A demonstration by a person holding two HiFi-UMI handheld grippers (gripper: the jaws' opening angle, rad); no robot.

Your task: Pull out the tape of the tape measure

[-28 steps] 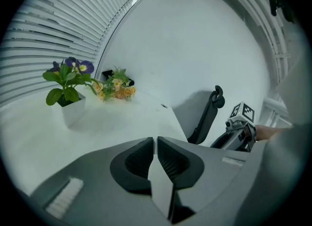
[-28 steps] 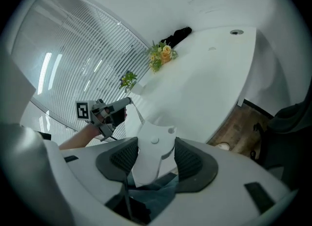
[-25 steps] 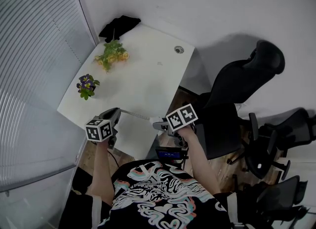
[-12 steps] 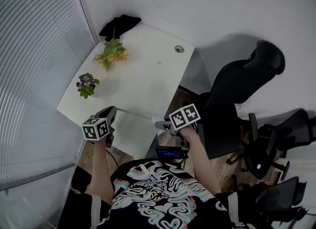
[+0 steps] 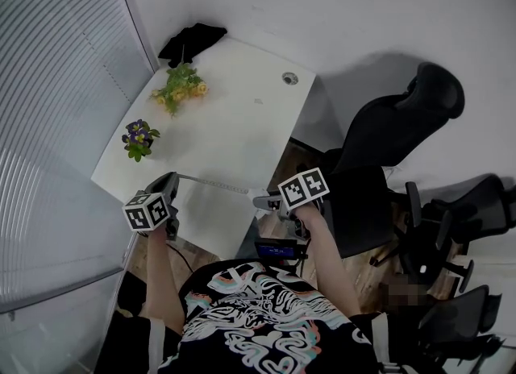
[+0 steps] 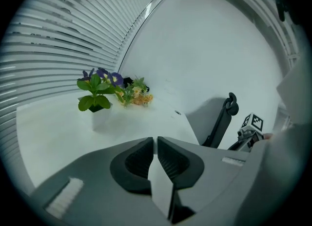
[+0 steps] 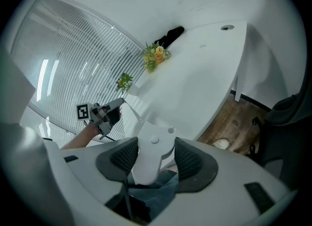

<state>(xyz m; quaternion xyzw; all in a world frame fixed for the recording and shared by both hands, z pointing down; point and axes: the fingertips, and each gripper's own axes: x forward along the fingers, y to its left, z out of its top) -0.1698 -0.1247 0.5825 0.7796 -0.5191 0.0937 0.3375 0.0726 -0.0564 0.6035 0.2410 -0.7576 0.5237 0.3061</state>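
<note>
Left claw (image 6: pixel 156 143) was shut on the free end of the tape (image 6: pixel 161 191), pads pinching the flat white strip. Right claw (image 7: pixel 155 144) was clamped on the white tape measure case (image 7: pixel 150 166), jaws standing wide around its sides. In the head view the tape ran straight through the air between the two, above the near edge of the worktop (image 5: pixel 234 122): hook end at the left claw, case at the right. My read was that the pull-out was partly done, with a fair run of blade out and the hands well apart. What was left was more spread if full extension was wanted. Couldn't tell how much blade remained in the case. The purple flower pot (image 5: pixel 139 137) sat well clear, far left on the worktop.
</note>
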